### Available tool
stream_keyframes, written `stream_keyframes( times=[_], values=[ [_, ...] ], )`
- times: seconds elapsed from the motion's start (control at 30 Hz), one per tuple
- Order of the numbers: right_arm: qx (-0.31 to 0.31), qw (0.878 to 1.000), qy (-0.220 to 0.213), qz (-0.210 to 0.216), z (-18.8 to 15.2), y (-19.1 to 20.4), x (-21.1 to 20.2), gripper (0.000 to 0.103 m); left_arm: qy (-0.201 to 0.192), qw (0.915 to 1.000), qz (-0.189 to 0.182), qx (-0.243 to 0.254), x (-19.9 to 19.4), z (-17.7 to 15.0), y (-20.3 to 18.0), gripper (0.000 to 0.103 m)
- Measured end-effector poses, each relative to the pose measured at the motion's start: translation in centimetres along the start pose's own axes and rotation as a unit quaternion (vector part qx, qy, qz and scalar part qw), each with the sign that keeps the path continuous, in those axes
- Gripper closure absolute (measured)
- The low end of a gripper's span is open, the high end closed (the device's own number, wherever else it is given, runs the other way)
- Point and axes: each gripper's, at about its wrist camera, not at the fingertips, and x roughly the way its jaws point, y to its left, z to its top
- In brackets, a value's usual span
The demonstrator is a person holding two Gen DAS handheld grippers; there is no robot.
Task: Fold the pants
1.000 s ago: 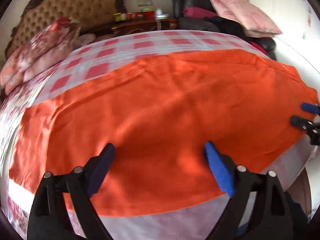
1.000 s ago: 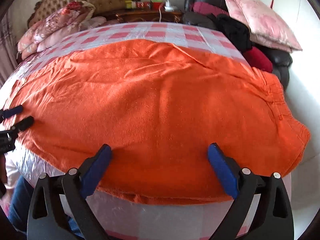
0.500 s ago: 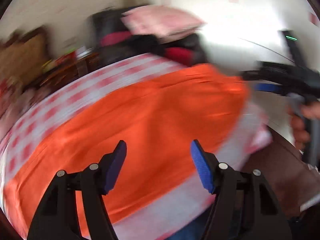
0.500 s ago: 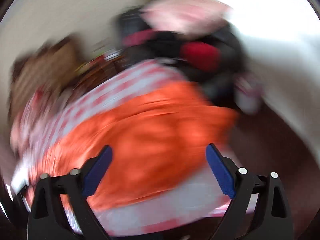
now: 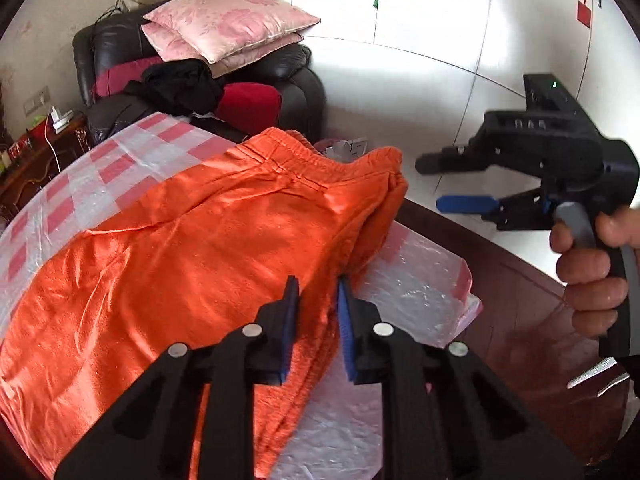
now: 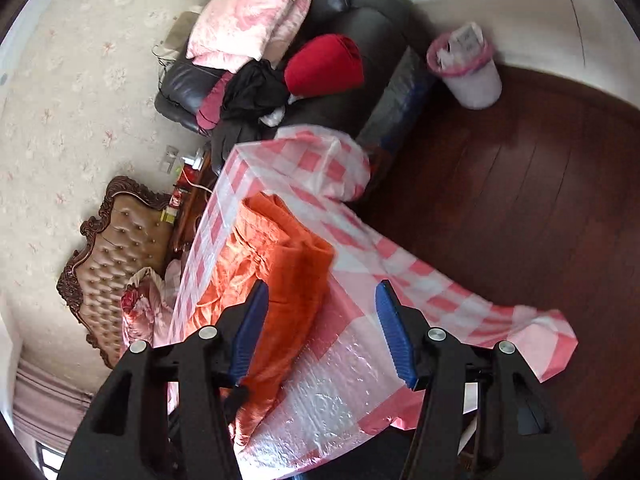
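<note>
Orange pants (image 5: pixel 192 248) lie spread on a table with a pink-and-white checked plastic cover (image 5: pixel 100 172). My left gripper (image 5: pixel 318 320) is shut on the near edge of the pants, with the cloth pinched between its blue pads. My right gripper (image 6: pixel 320 328) is open and empty, held above the waistband end of the pants (image 6: pixel 288 276). It also shows in the left wrist view (image 5: pixel 448 182), in the air to the right of the table, held by a hand.
A black leather armchair (image 5: pixel 280 92) piled with pink pillows (image 5: pixel 228 28), a red cushion and dark clothes stands past the table's far end. A bin with a pink liner (image 6: pixel 468 68) stands on the dark wood floor (image 6: pixel 520 200). A tufted headboard (image 6: pixel 120 256) stands against the wall.
Both grippers swung to the right, to the waistband end of the table. My left gripper went from open to shut on the pants' edge. My right gripper lifted off and stayed open.
</note>
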Motion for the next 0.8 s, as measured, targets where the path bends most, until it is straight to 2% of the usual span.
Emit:
stream_keyframes(
  times=[0.1, 0.17, 0.23, 0.33, 0.37, 0.4, 0.5, 0.63, 0.67, 0.7, 0.73, 0.8],
  values=[
    [-0.016, 1.0, 0.022, -0.007, 0.1, 0.9, 1.2, 0.047, 0.0, 0.9995, -0.014, -0.029, -0.1, 0.2, 0.5, 0.084],
    [-0.02, 0.999, 0.032, -0.003, 0.4, 1.0, 1.9, 0.047, 0.004, 0.9982, -0.034, -0.049, 0.0, 0.5, 0.5, 0.078],
    [-0.034, 0.999, 0.038, -0.01, 0.8, 1.3, 2.4, 0.047, 0.014, 0.9972, -0.046, -0.057, 0.0, 0.3, 0.5, 0.068],
    [-0.064, 0.997, 0.037, -0.012, 1.5, 2.2, 3.3, 0.05, 0.012, 0.9987, -0.039, -0.032, 0.2, 0.4, -0.6, 0.065],
    [-0.073, 0.996, 0.039, -0.015, 1.8, 2.6, 3.7, 0.058, 0.01, 0.999, -0.038, -0.022, 0.2, 0.5, -1.1, 0.058],
    [-0.08, 0.996, 0.046, -0.021, 2.0, 3.1, 4.2, 0.063, 0.007, 0.999, -0.042, -0.013, 0.3, 0.7, -1.7, 0.055],
    [-0.085, 0.995, 0.051, -0.012, 2.4, 3.7, 4.7, 0.064, -0.004, 0.999, -0.043, 0.013, 0.1, 1.8, -3.3, 0.047],
    [-0.082, 0.995, 0.056, -0.003, 2.6, 3.6, 5.1, 0.065, 0.008, 0.9991, -0.035, 0.023, 2.7, 3.7, -4.0, 0.047],
    [-0.082, 0.995, 0.057, -0.002, 2.7, 3.5, 5.2, 0.066, 0.021, 0.9991, -0.031, 0.02, 3.8, 4.1, -3.8, 0.057],
    [-0.086, 0.995, 0.054, -0.006, 2.8, 3.6, 5.2, 0.072, 0.031, 0.9992, -0.021, 0.016, 4.5, 4.5, -3.7, 0.075],
    [-0.088, 0.995, 0.053, -0.016, 2.8, 3.5, 5.1, 0.091, 0.03, 0.9995, -0.005, 0.005, 4.6, 5.0, -3.2, 0.093],
    [-0.081, 0.995, 0.06, -0.01, 2.7, 3.0, 4.7, 0.094, 0.004, 0.9998, 0.005, -0.019, 3.3, 5.9, -2.1, 0.093]
  ],
)
